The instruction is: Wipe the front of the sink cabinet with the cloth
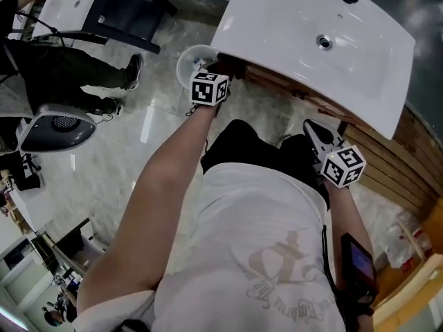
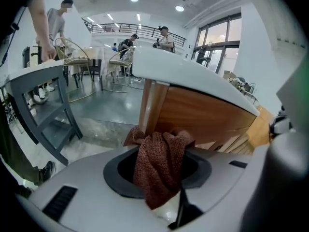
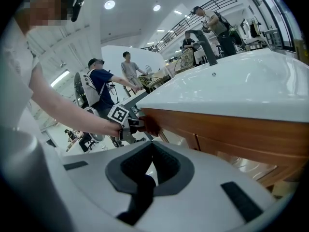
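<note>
The left gripper [image 1: 218,71] reaches to about 11 o'clock in the head view and tucks under the overhanging rim of the white sink [image 1: 291,19]. Its jaws are clamped on a bunched reddish-brown cloth [image 2: 159,166]. The loose end of the cloth pokes forward past the tips and touches the wooden cabinet [image 2: 203,115] at its left corner post. Held this way, the cloth meets the wood and the jaws do not. The arm looks set to begin a stroke from the cabinet's left end.

The right gripper [image 1: 315,133] sits at about 3 o'clock in the head view, near the cabinet front but apart from it. Its jaws are together with nothing between them. It seems to be parked low and to the side so the wiping arm has a clear lane.

From the left gripper view the cabinet front runs away toward 2 o'clock as a bare wooden band beneath the sink rim. The rim juts out over the wood, so a stroke probably has to stay below it. At the corner the wood ends and open floor [image 2: 106,110] lies beyond at 10 o'clock. A white tub [image 1: 188,64] stands on the floor just beside the left gripper, and a grey stand [image 2: 48,110] stands well off at 9 o'clock. The freest room lies rightward along the front.
</note>
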